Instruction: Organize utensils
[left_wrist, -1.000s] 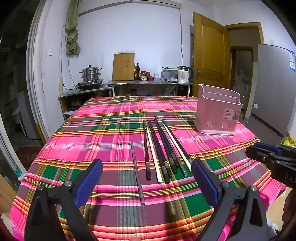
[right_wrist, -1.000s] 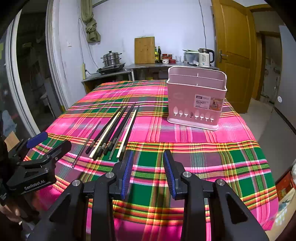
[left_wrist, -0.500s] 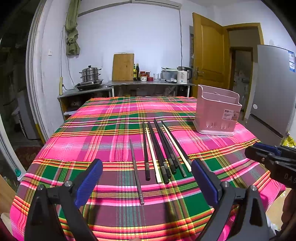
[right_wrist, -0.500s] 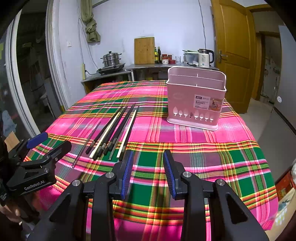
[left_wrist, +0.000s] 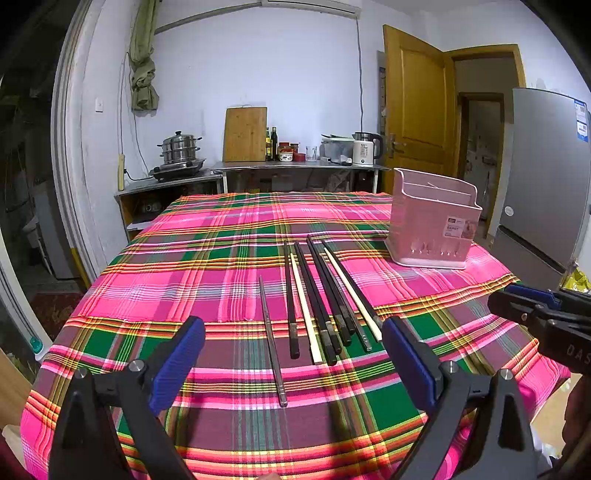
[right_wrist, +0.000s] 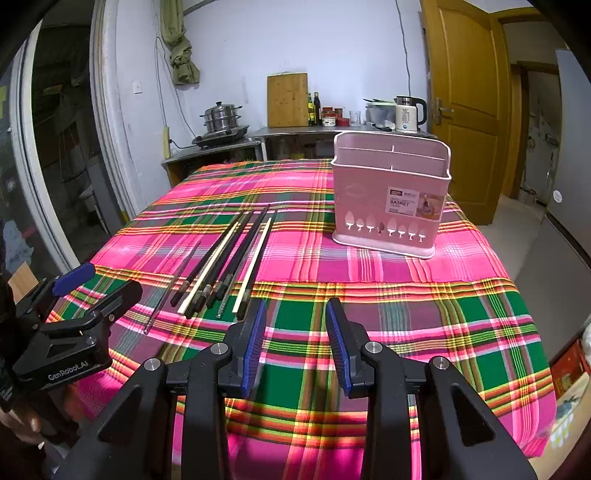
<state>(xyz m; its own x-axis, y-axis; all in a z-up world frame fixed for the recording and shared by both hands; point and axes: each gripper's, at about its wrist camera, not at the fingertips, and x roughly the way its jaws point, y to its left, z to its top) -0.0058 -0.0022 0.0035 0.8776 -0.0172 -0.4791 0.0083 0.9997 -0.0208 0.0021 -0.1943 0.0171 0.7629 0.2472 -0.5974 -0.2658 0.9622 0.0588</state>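
Several chopsticks (left_wrist: 321, 295) (right_wrist: 225, 258), black, cream and metal, lie side by side on the plaid tablecloth (left_wrist: 207, 266). One metal chopstick (left_wrist: 271, 339) lies apart to their left. A pink utensil basket (left_wrist: 434, 221) (right_wrist: 391, 195) with dividers stands upright at the right, with nothing showing inside. My left gripper (left_wrist: 293, 363) hovers wide open above the near ends of the chopsticks, holding nothing. My right gripper (right_wrist: 295, 341) hovers over the near table edge, right of the chopsticks, its fingers narrowly parted and empty.
Beyond the table a metal counter (left_wrist: 295, 168) carries a steamer pot (left_wrist: 179, 147), a cutting board (left_wrist: 245, 134), bottles and a kettle (left_wrist: 365, 147). A wooden door (left_wrist: 417, 110) and a fridge (left_wrist: 546, 177) stand at the right.
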